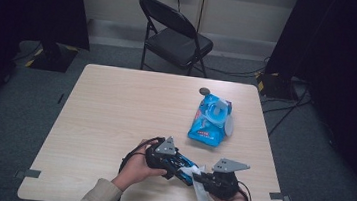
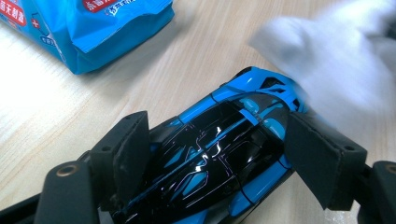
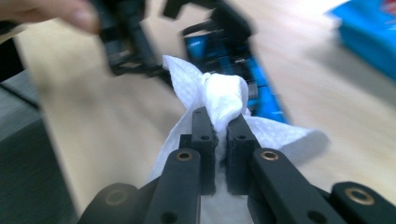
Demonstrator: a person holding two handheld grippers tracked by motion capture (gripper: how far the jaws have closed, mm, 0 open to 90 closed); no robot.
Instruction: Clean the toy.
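Note:
A blue and black toy car [image 2: 219,149] sits between the jaws of my left gripper [image 2: 217,156], which is shut on its sides just above the table. In the high view the car [image 1: 183,163] and left gripper [image 1: 173,165] are near the table's front edge. My right gripper [image 3: 221,125] is shut on a bunched white wet wipe [image 3: 223,100], held against the car's front end [image 3: 224,56]. The wipe [image 1: 198,178] hangs below the right gripper [image 1: 198,177] in the high view. It appears blurred beside the car's nose as a white mass [image 2: 336,56] in the left gripper view.
A blue pack of wet wipes [image 1: 210,120] with its lid open lies at the table's right middle, a small round dark object [image 1: 204,90] behind it. A black folding chair [image 1: 173,34] stands beyond the light wooden table [image 1: 116,104].

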